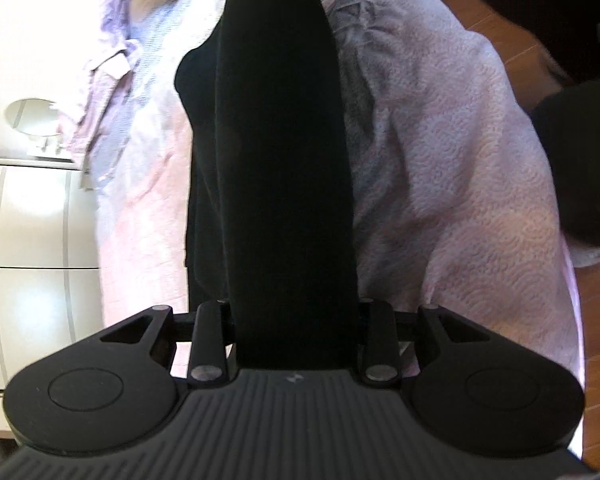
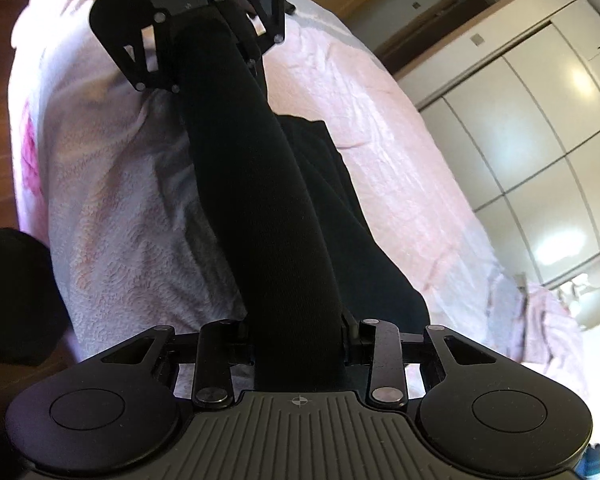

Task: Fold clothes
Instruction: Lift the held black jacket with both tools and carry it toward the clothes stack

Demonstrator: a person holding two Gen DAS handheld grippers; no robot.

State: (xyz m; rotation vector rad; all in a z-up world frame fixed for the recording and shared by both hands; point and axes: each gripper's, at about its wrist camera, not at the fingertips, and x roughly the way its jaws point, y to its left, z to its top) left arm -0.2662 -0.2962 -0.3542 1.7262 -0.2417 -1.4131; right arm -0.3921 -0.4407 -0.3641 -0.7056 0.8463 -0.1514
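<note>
Both claws, left (image 1: 292, 320) and right (image 2: 300, 344), clamp one rolled black garment (image 2: 260, 200) stretched lengthwise between them over the pink bed (image 2: 380, 168).

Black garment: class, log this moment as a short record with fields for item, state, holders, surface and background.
item: black garment
state: stretched as a rolled band between both claws, lifted above the bed
holders: left claw at the far end, right claw at the near end, both shut on it
surface: pink bedspread
background: white wardrobe doors
</note>
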